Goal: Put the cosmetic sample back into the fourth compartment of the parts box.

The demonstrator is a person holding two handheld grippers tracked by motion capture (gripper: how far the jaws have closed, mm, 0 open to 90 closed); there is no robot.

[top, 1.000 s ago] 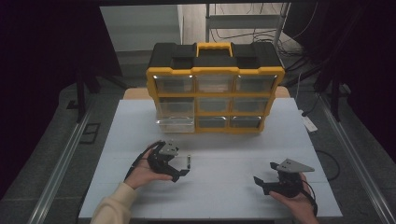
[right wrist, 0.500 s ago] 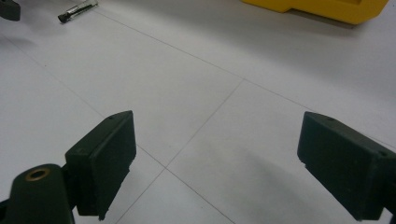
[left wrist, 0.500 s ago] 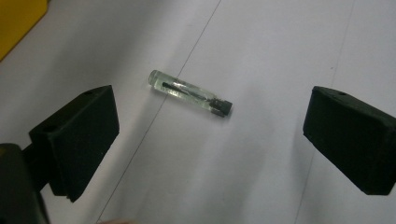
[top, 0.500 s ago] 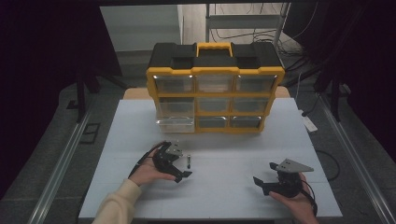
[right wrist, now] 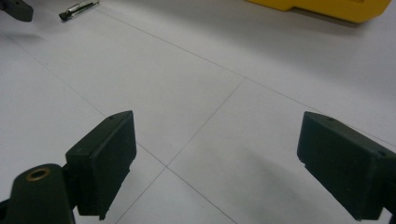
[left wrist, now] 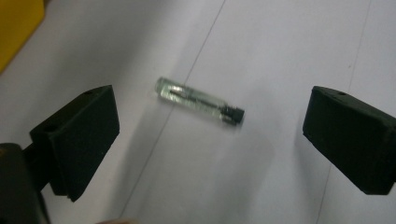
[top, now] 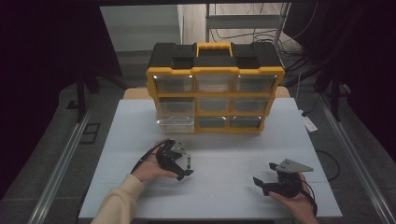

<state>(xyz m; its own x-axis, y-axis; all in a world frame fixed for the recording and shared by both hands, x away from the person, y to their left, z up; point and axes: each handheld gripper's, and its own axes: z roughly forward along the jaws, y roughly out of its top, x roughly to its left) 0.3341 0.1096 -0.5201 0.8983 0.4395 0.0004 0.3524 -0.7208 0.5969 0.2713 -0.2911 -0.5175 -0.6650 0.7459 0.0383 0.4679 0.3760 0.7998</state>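
Both grippers gape — left gripper has just opened (vial released, lying flat).

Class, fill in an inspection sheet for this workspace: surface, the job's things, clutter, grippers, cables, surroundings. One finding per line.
Surface: white table, faint seam lines.
Job's things: small clear vial with a dark cap, lying flat on the table between the left gripper's jaws, untouched; yellow drawer organiser at the back, its lower-left drawer pulled out.
Clutter: nothing seen.
Grippers: left gripper open over the vial, its jaws have just been opening; right gripper open, nothing between its jaws.
Cables: black cable by the table's right edge.
Surroundings: dark curtains, metal shelf behind.
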